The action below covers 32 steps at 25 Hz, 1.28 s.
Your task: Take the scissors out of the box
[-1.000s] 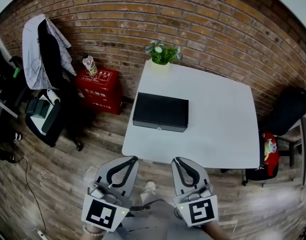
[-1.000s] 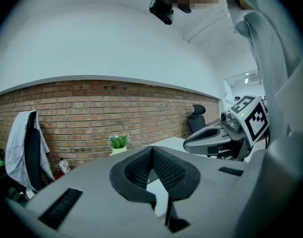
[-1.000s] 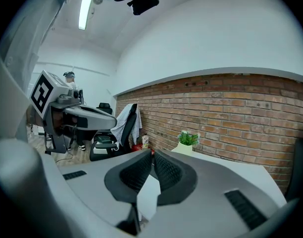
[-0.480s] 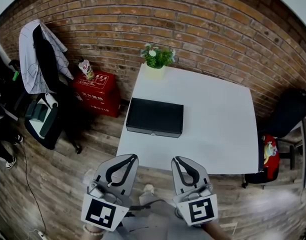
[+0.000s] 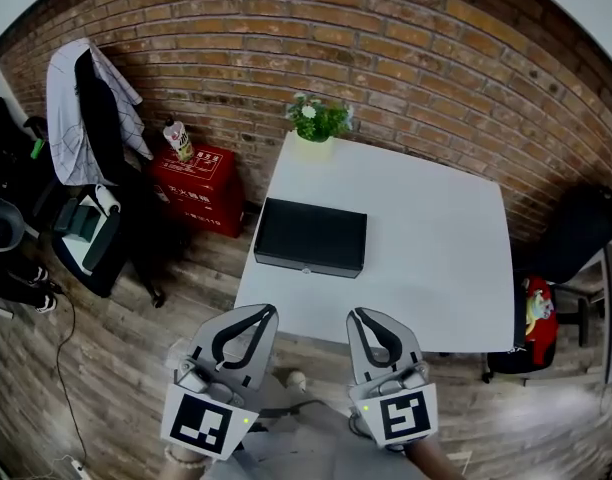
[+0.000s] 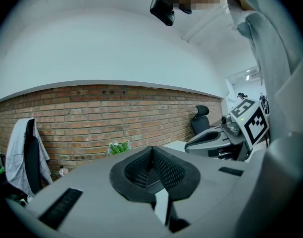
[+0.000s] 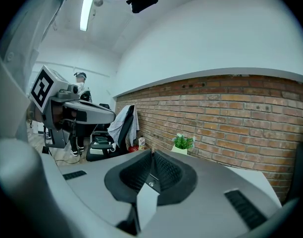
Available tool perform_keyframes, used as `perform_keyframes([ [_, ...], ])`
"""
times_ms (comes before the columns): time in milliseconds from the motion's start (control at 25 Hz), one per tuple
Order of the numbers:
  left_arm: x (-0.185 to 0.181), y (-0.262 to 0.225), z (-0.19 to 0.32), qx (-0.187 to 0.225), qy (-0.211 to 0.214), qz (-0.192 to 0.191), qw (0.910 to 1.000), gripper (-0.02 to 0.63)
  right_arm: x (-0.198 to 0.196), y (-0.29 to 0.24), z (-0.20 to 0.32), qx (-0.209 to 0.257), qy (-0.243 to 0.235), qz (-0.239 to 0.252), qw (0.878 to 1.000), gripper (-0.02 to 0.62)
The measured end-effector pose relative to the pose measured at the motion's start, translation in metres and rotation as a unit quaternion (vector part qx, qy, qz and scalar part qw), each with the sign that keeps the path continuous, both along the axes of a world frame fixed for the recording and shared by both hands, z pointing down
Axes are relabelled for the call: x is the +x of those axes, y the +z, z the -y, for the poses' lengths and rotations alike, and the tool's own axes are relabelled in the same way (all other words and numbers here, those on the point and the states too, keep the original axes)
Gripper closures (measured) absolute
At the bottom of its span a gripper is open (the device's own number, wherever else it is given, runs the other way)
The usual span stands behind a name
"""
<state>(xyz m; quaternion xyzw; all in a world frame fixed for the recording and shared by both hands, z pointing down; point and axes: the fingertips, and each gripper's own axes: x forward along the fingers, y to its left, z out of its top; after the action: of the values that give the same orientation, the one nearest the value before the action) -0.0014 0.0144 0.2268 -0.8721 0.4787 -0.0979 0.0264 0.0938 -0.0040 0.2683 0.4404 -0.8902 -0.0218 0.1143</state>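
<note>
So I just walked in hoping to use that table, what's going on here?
A person faces the white table, holding a left gripper and a right gripper just short of its near edge, both shut and empty. The black box lies closed on the table, with neither gripper at it. No scissors are visible.

The table point(image 5: 436, 258) is white and the box point(image 5: 311, 236) is black. The wall point(image 5: 386, 58) is red-brown brick with pale lines. The plant point(image 5: 316, 118) is green with little white flowers. The crate point(image 5: 198, 183) is red and the floor point(image 5: 106, 368) is brown wood. The left gripper point(image 5: 266, 315) and right gripper point(image 5: 357, 317) are grey, with black-and-white square patterns on their cubes
</note>
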Motion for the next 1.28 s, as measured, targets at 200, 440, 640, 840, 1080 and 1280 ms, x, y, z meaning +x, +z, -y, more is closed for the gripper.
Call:
perform_keyframes([
  [200, 0.001, -0.004, 0.004, 0.007, 0.010, 0.004, 0.9999, 0.592, 0.000, -0.003, 0.002, 0.003, 0.008, 0.002, 1.000, 0.549],
  [440, -0.005, -0.009, 0.018, 0.015, 0.026, 0.006, 0.9995, 0.592, -0.003, -0.008, 0.012, 0.006, 0.026, 0.006, 1.000, 0.548],
  [640, -0.013, -0.012, 0.034, 0.016, 0.038, 0.000, 0.9991, 0.592, -0.012, -0.011, 0.028, 0.008, 0.040, 0.004, 0.999, 0.549],
  [840, -0.020, -0.012, 0.049, 0.020, 0.052, 0.014, 0.9983, 0.592, -0.019, -0.007, 0.039, -0.002, 0.048, 0.002, 0.999, 0.549],
  [1080, -0.026, -0.006, 0.059, 0.012, 0.056, 0.011, 0.9983, 0.592, -0.022, 0.000, 0.050, -0.011, 0.057, 0.000, 0.998, 0.548],
  [1280, -0.028, 0.002, 0.070, 0.001, 0.061, 0.012, 0.9981, 0.592, -0.022, 0.010, 0.059, -0.022, 0.063, -0.012, 0.998, 0.549],
])
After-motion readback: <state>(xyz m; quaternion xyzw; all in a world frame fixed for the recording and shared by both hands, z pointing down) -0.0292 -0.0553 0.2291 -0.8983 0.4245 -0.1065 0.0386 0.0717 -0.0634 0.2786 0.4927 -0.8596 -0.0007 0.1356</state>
